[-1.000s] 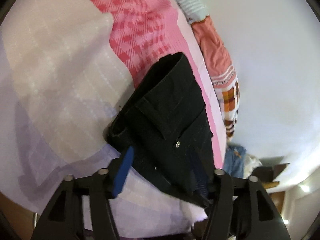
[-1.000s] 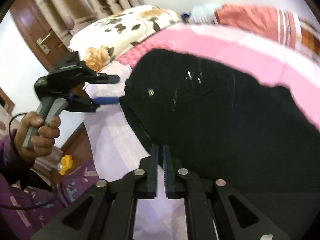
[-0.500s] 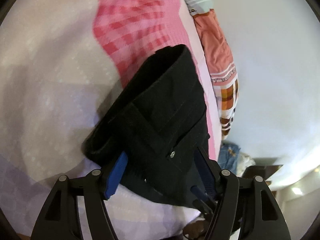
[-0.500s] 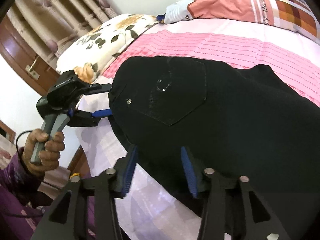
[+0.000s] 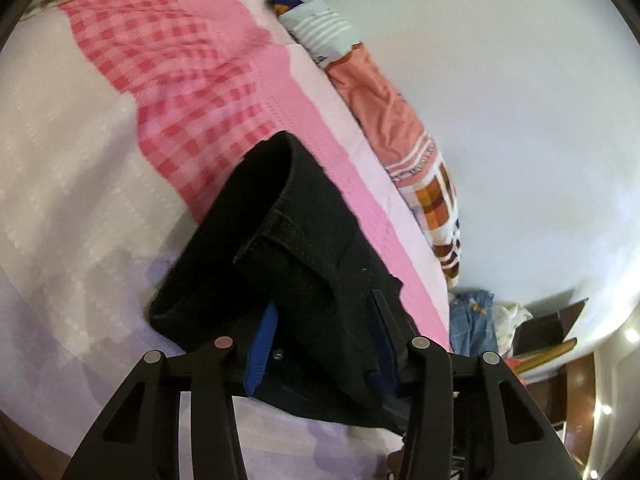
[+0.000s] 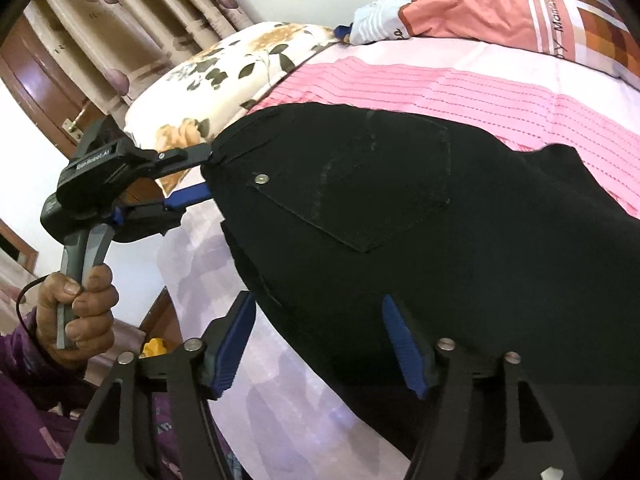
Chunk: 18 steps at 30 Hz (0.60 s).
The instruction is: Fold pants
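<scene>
Black pants [image 6: 400, 220] lie on the bed, back pocket up, the waistband toward the left. In the left wrist view the thick waistband end [image 5: 288, 240] fills the gap between my left gripper's [image 5: 324, 300] fingers. Its jaws are closing, and both pads lie against the cloth. The right wrist view shows that left gripper [image 6: 208, 174] biting the waistband corner, held by a hand [image 6: 76, 312]. My right gripper [image 6: 318, 302] sits at the pants' near edge with its jaws opening. The cloth's edge lies between its blue pads [image 6: 236, 344], which do not press on it.
The bed has a pink checked and pale lilac sheet [image 5: 192, 92]. A flowered pillow [image 6: 224, 76] lies at its head, and an orange patterned blanket [image 6: 500, 12] runs along the wall. Curtains and a wooden door [image 6: 48, 92] stand at left. Clothes [image 5: 472, 320] are heaped past the bed's foot.
My right gripper went from shut to wide open at the pants' edge. My left gripper slid onto the waistband, narrowed around it and rose a little, lifting that end.
</scene>
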Tool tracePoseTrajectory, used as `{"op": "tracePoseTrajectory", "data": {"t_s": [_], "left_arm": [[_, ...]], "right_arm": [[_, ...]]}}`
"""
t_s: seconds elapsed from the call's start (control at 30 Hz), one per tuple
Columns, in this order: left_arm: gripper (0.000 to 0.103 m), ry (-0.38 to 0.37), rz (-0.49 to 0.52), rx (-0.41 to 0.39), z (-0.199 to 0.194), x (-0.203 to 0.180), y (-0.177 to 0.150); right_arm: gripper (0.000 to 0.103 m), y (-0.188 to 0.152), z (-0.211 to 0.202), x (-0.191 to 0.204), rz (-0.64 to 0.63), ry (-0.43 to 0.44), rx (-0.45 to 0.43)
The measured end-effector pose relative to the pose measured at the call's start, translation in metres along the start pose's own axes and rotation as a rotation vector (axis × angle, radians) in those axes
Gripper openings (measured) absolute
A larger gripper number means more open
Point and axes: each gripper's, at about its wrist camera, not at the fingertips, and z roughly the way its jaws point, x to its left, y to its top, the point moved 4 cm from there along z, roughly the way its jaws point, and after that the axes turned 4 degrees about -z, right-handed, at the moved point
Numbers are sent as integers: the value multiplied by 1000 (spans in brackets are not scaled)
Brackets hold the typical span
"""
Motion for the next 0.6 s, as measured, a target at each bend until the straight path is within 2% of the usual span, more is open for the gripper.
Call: {"op": "tracePoseTrajectory", "data": {"t_s": [0.1, 0.27, 0.37, 0.4, 0.43, 0.5, 0.6], "left_arm": [[46, -11, 5, 2, 2, -4, 3], [46, -35, -25, 6, 5, -5, 5], [46, -38, -39, 6, 3, -3, 5], [46, -34, -45, 7, 3, -2, 5], [46, -37, -55, 11, 5, 0, 5], [45, -33, -64, 11, 5, 2, 5], [45, -37, -64, 5, 3, 1, 5]], "right_arm": [[68, 2, 2, 8, -41, -37, -11], [67, 9, 17, 25, -208, -235, 6], [37, 9, 27, 40, -314, -279, 25], [20, 9, 30, 44, -339, -289, 33], [10, 8, 33, 48, -364, -301, 41], [8, 5, 38, 53, -400, -313, 50], [7, 6, 33, 56, -376, -269, 27]]}}
